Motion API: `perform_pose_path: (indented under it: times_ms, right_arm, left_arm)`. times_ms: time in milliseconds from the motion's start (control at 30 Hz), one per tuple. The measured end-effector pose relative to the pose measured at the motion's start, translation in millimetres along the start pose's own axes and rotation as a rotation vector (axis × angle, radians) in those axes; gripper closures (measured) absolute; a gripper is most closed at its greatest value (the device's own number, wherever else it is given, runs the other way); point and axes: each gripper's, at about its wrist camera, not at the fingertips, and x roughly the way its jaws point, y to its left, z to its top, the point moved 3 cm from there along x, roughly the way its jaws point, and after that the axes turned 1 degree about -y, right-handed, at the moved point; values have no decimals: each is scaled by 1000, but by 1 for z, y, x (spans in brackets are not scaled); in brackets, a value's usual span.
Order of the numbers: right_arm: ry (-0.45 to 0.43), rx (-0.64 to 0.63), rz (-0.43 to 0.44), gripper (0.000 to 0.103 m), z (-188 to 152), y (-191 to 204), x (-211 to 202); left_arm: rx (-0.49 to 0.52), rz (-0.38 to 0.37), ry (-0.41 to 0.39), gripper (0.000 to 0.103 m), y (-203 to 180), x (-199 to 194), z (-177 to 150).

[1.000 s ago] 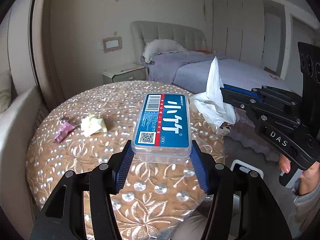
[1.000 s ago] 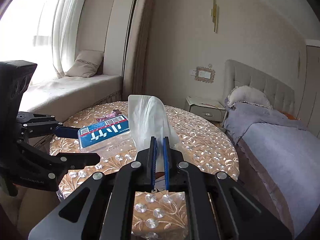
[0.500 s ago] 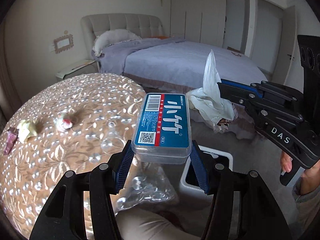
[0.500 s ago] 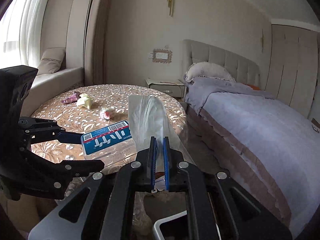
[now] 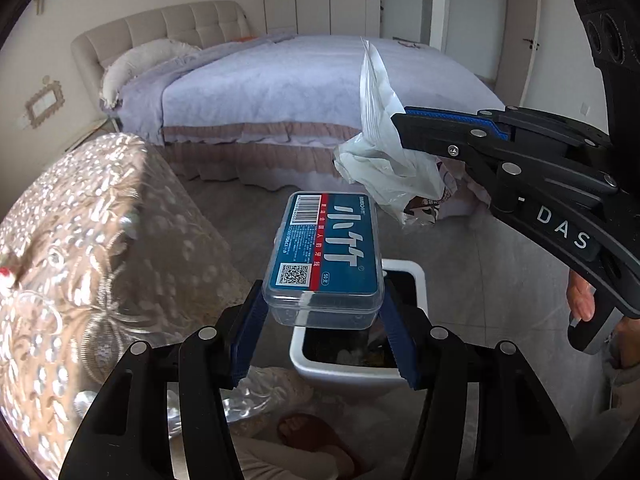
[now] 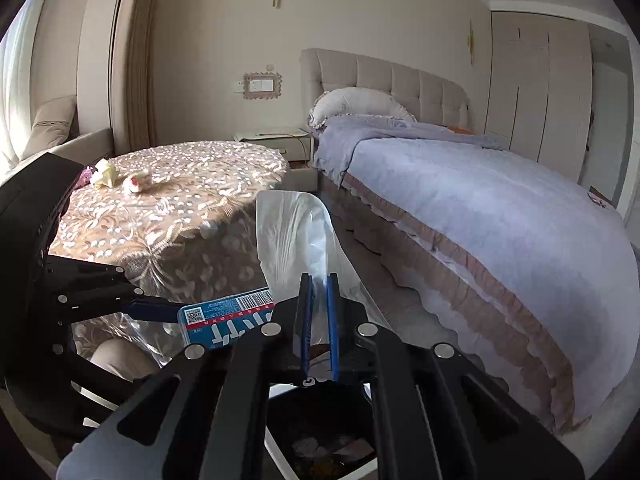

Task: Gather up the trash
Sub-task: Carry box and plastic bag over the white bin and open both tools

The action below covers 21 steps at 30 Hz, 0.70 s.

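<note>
My left gripper is shut on a clear plastic box with a blue label and holds it in the air above a white trash bin on the floor. The box also shows in the right wrist view. My right gripper is shut on a crumpled clear plastic bag, held above the same bin. In the left wrist view the right gripper holds the bag to the right of the box, a little higher.
A round table with a gold-patterned cloth stands to the left, with crumpled paper scraps on its far side. A bed with a lilac cover fills the right. Grey floor lies between them. The bin holds some trash.
Both grippers have swung right off the table with the box and bag still held, and now hang over the bin on the floor.
</note>
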Motion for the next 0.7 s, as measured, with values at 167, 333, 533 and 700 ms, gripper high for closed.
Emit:
perform_pose_path:
  times_ms: [167, 333, 533, 700]
  right_arm:
    - [67, 21, -43, 95, -29, -25, 17]
    - [101, 38, -55, 94, -44, -43, 30]
    - [115, 66, -64, 94, -49, -61, 41]
    - [134, 76, -47, 93, -55, -62, 51]
  left_arm:
    - [56, 0, 74, 47, -22, 40, -4]
    - [61, -42, 137, 47, -34, 69, -5]
    - [61, -83, 212, 46, -38, 97, -9]
    - [30, -81, 202, 5, -36, 106, -7]
